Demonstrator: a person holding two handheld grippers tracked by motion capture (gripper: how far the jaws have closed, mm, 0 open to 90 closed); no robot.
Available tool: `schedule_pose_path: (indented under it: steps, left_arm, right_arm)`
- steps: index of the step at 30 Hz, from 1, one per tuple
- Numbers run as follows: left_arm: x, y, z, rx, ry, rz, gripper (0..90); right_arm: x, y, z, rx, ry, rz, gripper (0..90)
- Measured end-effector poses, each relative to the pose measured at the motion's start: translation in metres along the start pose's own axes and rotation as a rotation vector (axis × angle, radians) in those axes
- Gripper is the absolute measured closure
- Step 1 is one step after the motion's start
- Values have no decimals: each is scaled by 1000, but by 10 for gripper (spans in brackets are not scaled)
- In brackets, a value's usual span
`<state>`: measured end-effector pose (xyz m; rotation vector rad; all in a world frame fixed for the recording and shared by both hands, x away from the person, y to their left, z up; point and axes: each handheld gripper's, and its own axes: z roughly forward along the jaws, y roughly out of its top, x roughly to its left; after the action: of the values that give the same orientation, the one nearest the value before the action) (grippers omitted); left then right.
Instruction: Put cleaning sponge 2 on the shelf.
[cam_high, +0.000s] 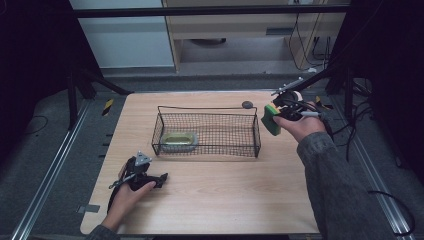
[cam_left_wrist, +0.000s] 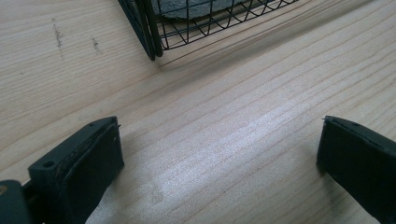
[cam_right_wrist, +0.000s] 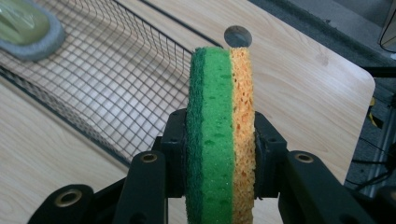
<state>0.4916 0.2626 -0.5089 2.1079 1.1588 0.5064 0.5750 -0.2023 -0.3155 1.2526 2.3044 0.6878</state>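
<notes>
One sponge (cam_high: 270, 120), green on one face and orange-yellow on the other, is held on edge at the right of the high view, just off the right end of the wire basket (cam_high: 256, 131) and raised above the bench (cam_high: 215, 195). The right tongs (cam_high: 278, 114) are clenched on it; in the right gripper view the two black jaws press its green and orange faces (cam_right_wrist: 219, 140) from either side.

There is one black wire basket, in the middle of the high view. One object lies in it at its left end: a grey-rimmed oval pad with a yellow-green centre (cam_high: 178, 139), which appears at the upper left of the right gripper view (cam_right_wrist: 25, 28). One small dark round disc (cam_high: 247, 104) lies on the bench just behind the basket's far right corner.

The left tongs (cam_high: 160, 179) rest on the bench at the lower left of the high view, released: in the left gripper view the jaws stand wide apart with bare wood between them and the basket's corner (cam_left_wrist: 149, 32) at the top.

The bench is one pale wood-grain board with rounded corners. Around it are grey floor, metal rails at both sides, black frame bars, loose cables at the right and pale cabinets at the top.
</notes>
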Motion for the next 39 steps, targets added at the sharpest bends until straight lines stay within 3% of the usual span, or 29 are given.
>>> schedule_pose_path:
  steps: [8,15,28,39]
  left_arm:
    - [0,0,0,3,0,1,0]
    - [0,0,0,2,0,1,0]
    - [0,0,0,2,0,0,0]
    - [0,0,0,3,0,1,0]
  right_arm:
    - [-1,22,6,-9,2,-6,642]
    - [10,38,8,-24,14,-39,641]
    - [16,44,21,-41,55,-43,641]
    - [25,44,36,-28,62,-63,641]
